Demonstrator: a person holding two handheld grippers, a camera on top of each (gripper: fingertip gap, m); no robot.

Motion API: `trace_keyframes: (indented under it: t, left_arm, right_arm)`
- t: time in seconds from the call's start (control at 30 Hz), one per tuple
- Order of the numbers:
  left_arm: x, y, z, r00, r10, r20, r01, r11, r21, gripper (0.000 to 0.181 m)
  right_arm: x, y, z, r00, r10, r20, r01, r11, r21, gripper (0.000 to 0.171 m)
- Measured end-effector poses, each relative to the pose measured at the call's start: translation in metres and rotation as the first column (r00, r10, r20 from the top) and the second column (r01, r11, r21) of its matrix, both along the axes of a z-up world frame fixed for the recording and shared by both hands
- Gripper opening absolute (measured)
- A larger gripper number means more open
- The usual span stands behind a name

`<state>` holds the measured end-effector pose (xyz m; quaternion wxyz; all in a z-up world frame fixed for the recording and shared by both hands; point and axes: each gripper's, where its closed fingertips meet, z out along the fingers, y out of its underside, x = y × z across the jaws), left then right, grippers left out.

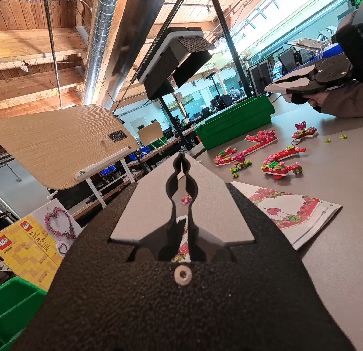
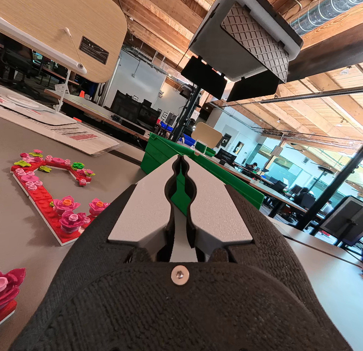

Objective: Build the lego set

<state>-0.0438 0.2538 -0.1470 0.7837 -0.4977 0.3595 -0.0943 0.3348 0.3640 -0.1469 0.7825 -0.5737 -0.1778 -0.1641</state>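
Fingers (image 1: pixel 193 186) of the left gripper (image 1: pixel 182 157) pressed together at the tips, nothing between them, raised above the grey counter (image 1: pixel 334 184). Fingers (image 2: pixel 151 204) of the right gripper (image 2: pixel 180 158) likewise closed tip to tip and empty, aimed over the counter (image 2: pixel 29 233) toward a green bin (image 2: pixel 208 176).

Seen from the left wrist: scattered red Lego sections (image 1: pixel 282 165) topped with pink flowers and lime leaves, lying apart from one another past the fingertips to the right. Open instruction booklet (image 1: pixel 290 210) flat on the counter just right of the fingers, a small pink flower piece (image 1: pixel 186 198) visible through the gap between them. Two loose lime studs (image 1: pixel 334 139) farther right. Long green bin (image 1: pixel 235 123) beyond the sections. Yellow Lego box (image 1: pixel 29 249) leaning at lower left, corner of another green bin (image 1: pixel 15 306) beneath it. Right gripper (image 1: pixel 275 87) at upper right, held by a gloved hand (image 1: pixel 306 100).

Seen from the right wrist: a red angled Lego section with pink roses (image 2: pixel 59 194) lying on the counter left of the fingers, one rose (image 2: pixel 9 286) at the lower left edge, a flattened paper sheet (image 2: pixel 64 133) farther back.
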Motion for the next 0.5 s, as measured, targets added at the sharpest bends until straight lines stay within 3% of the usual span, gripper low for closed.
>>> trace_keyframes:
  t: [0.5]
  left_arm:
    - [0.0076, -0.0057, -0.0028, 0.998, -0.003, -0.068, 0.006, 0.999, 0.046, 0.000]
  right_arm:
    - [-0.0013, -0.0014, 0.0020, 1.000, 0.006, 0.001, -0.006, 1.000, 0.009, 0.000]
